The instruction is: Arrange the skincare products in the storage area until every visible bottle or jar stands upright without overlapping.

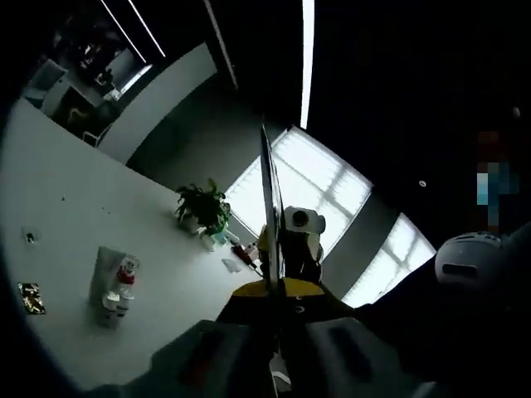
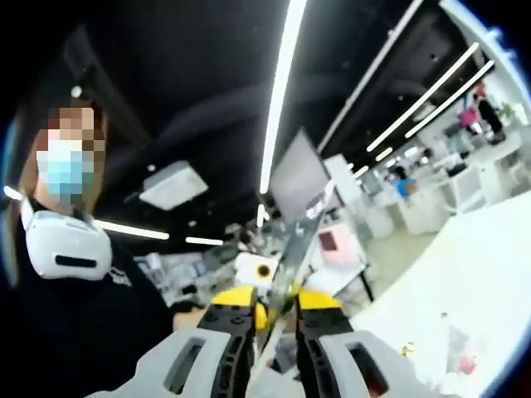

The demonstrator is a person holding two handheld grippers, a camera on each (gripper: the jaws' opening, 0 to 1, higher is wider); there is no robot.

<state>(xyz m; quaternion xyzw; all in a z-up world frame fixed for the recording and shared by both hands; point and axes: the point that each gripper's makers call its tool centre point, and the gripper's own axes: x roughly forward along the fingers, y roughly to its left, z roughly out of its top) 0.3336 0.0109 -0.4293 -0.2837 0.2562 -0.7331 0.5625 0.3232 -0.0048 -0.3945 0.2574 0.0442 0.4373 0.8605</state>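
Several skincare bottles (image 1: 116, 290), one with a red collar, stand in a clear holder on the white table (image 1: 58, 224) in the left gripper view. My left gripper (image 1: 276, 288) is raised off the table with its yellow-tipped jaws shut on a thin flat sheet (image 1: 267, 199), seen edge-on. My right gripper (image 2: 278, 311) is shut on the same kind of thin shiny sheet (image 2: 300, 236). The two grippers face each other: the right gripper (image 1: 297, 240) appears beyond the sheet in the left gripper view. Some small blurred products (image 2: 456, 352) lie on the white table (image 2: 473, 265) in the right gripper view.
A potted plant (image 1: 204, 207) stands at the table's far end with small items (image 1: 236, 251) beside it. A small dark-gold packet (image 1: 31, 298) lies near the holder. A person in dark clothes (image 2: 75, 323) stands close to both grippers.
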